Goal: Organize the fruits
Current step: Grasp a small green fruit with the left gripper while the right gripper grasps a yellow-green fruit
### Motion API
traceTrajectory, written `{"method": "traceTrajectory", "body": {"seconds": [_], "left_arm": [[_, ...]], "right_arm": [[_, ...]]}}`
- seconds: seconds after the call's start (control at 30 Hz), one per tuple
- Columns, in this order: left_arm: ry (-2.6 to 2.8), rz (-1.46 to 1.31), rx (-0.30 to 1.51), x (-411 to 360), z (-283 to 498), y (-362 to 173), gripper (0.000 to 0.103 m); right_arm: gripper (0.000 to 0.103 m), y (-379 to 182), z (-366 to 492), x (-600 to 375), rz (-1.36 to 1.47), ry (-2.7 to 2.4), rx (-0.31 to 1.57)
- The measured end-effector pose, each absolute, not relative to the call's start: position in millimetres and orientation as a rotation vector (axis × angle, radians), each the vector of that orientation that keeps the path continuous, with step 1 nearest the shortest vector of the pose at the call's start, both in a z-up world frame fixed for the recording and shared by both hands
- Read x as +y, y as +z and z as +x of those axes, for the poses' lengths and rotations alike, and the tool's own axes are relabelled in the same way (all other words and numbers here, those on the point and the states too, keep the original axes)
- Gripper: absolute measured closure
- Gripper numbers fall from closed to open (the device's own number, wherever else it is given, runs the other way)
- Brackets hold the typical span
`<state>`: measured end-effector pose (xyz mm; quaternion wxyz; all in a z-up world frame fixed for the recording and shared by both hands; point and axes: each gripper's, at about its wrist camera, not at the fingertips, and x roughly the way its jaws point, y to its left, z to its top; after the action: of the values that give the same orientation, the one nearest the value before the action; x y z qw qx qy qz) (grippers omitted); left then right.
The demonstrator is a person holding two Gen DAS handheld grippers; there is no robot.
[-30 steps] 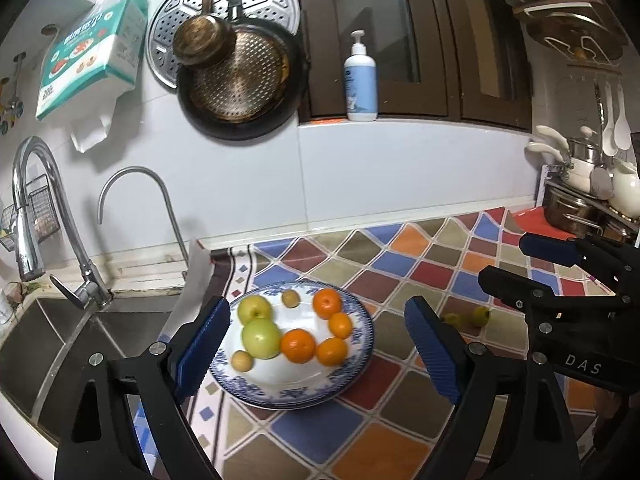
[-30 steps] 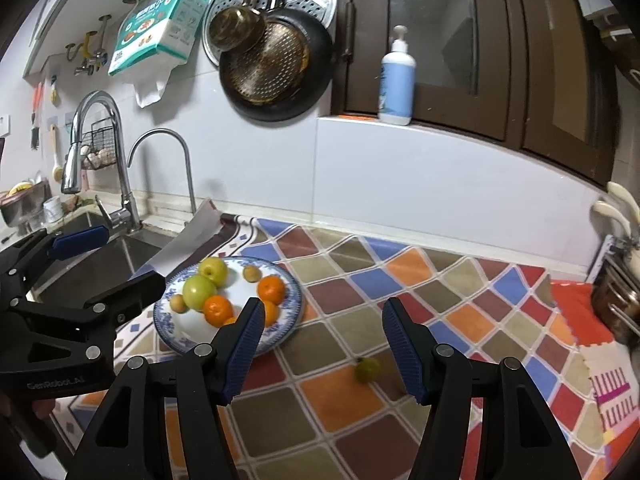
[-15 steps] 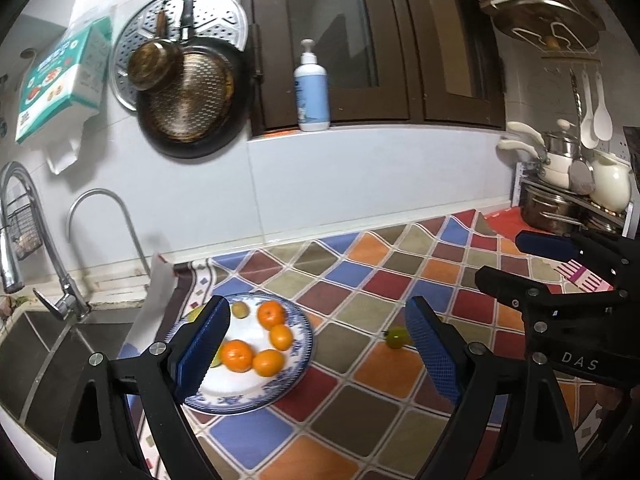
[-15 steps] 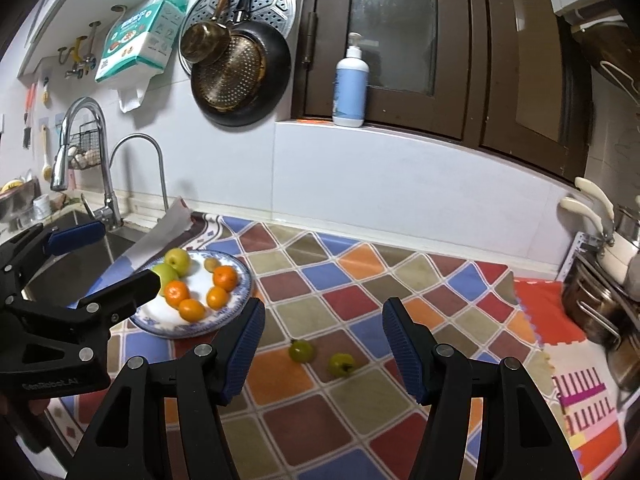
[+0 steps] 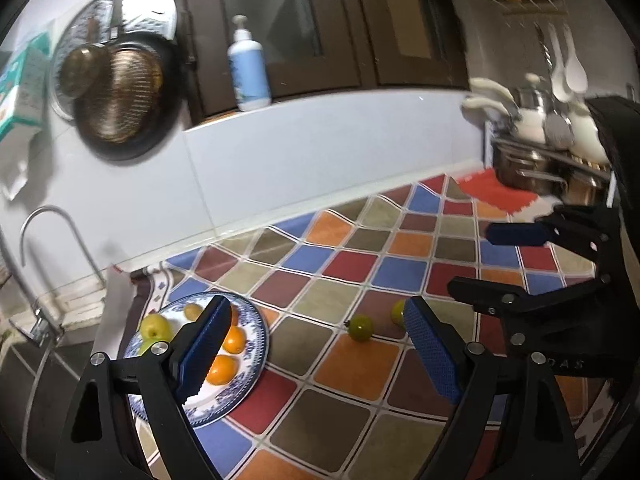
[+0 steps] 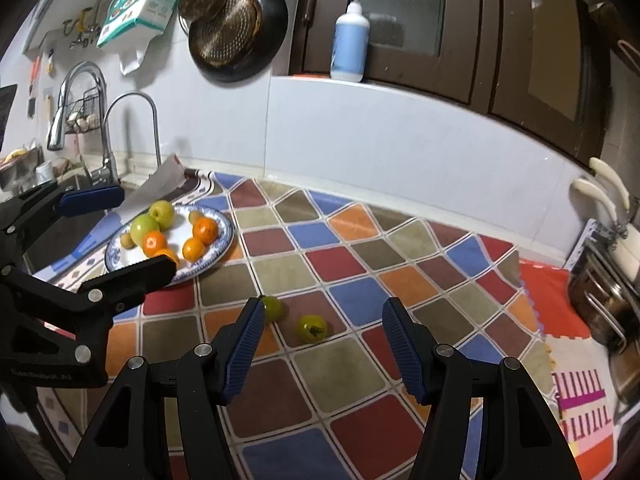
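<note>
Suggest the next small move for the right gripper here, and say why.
Probably lower the open right gripper straight onto the small green fruit lying on the mat between its fingers. That fruit and a second green fruit sit loose off the plate, where the other fruits are gathered. The left gripper is open and empty too.

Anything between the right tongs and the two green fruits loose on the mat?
Nothing visible. The right tongs are open above the mat, with one green fruit in the gap and the other beside the left finger. The plate sits clear, off left.
</note>
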<state>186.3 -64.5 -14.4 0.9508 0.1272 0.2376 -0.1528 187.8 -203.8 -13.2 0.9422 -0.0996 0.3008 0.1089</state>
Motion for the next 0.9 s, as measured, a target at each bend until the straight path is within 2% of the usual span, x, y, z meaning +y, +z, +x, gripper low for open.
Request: {"method": "traceTrajectory", "body": {"seconds": [0.63,0.9], "left_arm": [[-0.494,0.4,0.649,-89,256,-81,0.038],[-0.535,0.383,0.713,-90,275,-96,0.045]], "right_arm": [[0.043,-83,250,-200,-0.268,0.331,0.795],[0.055,-99,267,-199,-0.271,0.356,0.841]]}}
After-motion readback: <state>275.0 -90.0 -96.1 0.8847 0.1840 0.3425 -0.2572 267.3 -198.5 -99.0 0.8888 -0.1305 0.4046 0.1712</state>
